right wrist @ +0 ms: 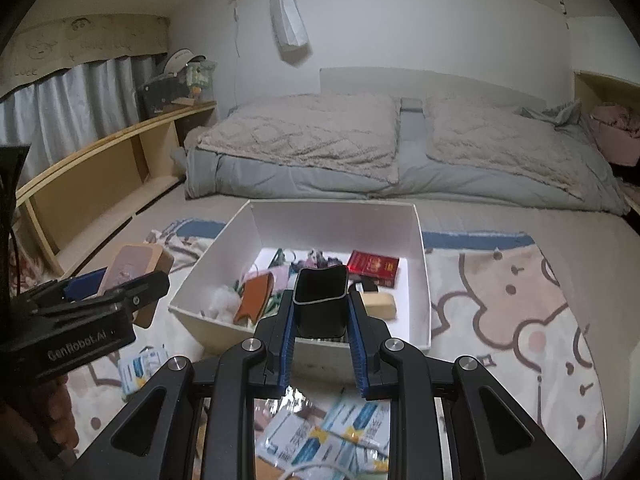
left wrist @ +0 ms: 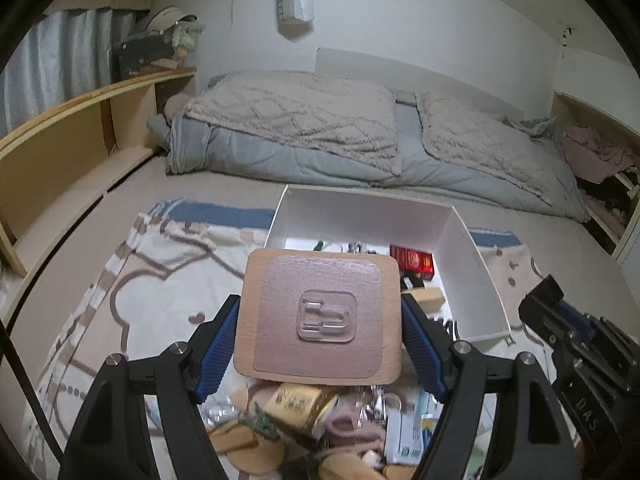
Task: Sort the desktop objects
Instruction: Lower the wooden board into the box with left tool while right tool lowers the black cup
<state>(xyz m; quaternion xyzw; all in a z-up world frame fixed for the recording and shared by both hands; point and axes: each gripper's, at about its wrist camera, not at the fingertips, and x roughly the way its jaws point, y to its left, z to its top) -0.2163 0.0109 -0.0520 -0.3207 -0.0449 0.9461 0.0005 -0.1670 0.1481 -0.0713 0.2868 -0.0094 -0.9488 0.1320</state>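
My left gripper [left wrist: 320,320] is shut on a square wooden board with a clear stick-on hook [left wrist: 320,316] and holds it up in front of the white box [left wrist: 476,268]. The board also shows at the left of the right wrist view [right wrist: 132,268]. My right gripper [right wrist: 320,312] is shut on a black open-topped case [right wrist: 320,300] and holds it above the near rim of the white box [right wrist: 224,248]. The box holds a red packet [right wrist: 372,266], a brown leather piece [right wrist: 256,296], a tan block [right wrist: 378,302] and other small items.
A patterned blanket [right wrist: 520,300] covers the bed. Loose items lie under the grippers: white-blue packets [right wrist: 320,432], a yellow tin [left wrist: 300,404], wooden pieces [left wrist: 252,456]. Folded quilts [right wrist: 320,140] lie behind the box. A wooden shelf [left wrist: 60,152] runs along the left.
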